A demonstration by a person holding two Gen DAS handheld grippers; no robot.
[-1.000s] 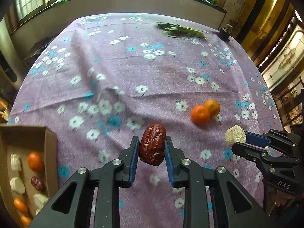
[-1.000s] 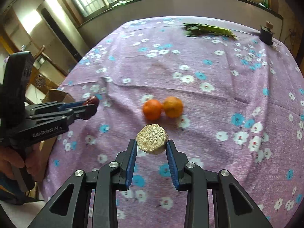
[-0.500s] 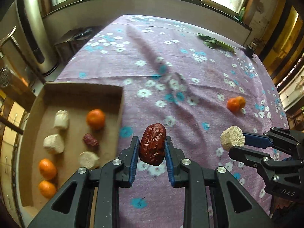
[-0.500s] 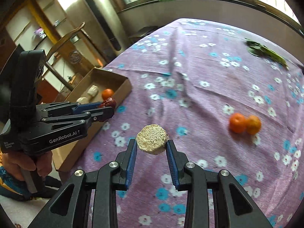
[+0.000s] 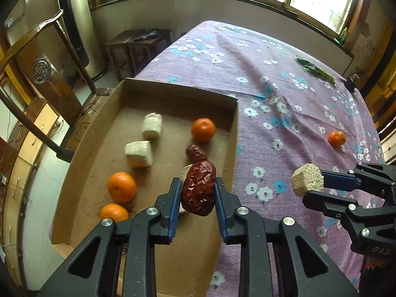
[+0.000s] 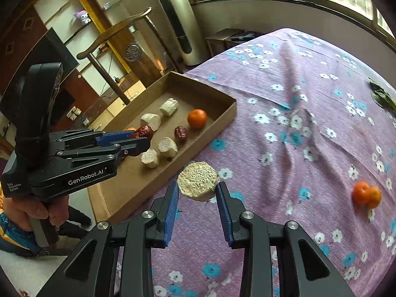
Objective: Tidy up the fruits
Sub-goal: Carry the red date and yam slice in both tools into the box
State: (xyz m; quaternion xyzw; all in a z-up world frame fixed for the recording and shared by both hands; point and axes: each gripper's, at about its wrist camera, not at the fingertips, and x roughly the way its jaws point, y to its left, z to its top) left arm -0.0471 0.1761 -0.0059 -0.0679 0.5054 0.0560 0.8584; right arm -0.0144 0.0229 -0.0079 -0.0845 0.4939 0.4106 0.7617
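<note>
My left gripper [image 5: 198,189] is shut on a wrinkled red date [image 5: 198,188] and hangs over the near right part of the cardboard tray [image 5: 173,91]. In the tray lie oranges [image 5: 203,130], a second date [image 5: 195,152] and several pale cut chunks [image 5: 138,153]. My right gripper [image 6: 198,193] is shut on a pale porous chunk [image 6: 198,184] above the purple cloth, just right of the tray's long wall [image 6: 193,148]. That chunk [image 5: 307,179] and the right gripper [image 5: 314,185] also show at the right of the left wrist view. Two oranges [image 6: 366,194] sit together on the cloth.
A floral purple cloth [image 6: 309,136] covers the table. Green leaves [image 5: 314,70] and a small dark object [image 5: 351,84] lie at its far end. A wooden chair [image 5: 44,74] stands left of the tray. A person's hand [image 6: 37,212] holds the left gripper's handle.
Both grippers have swung left, each keeping its load. The tray has come from the left edge to under the left gripper, and the two oranges have slid to the far right.
</note>
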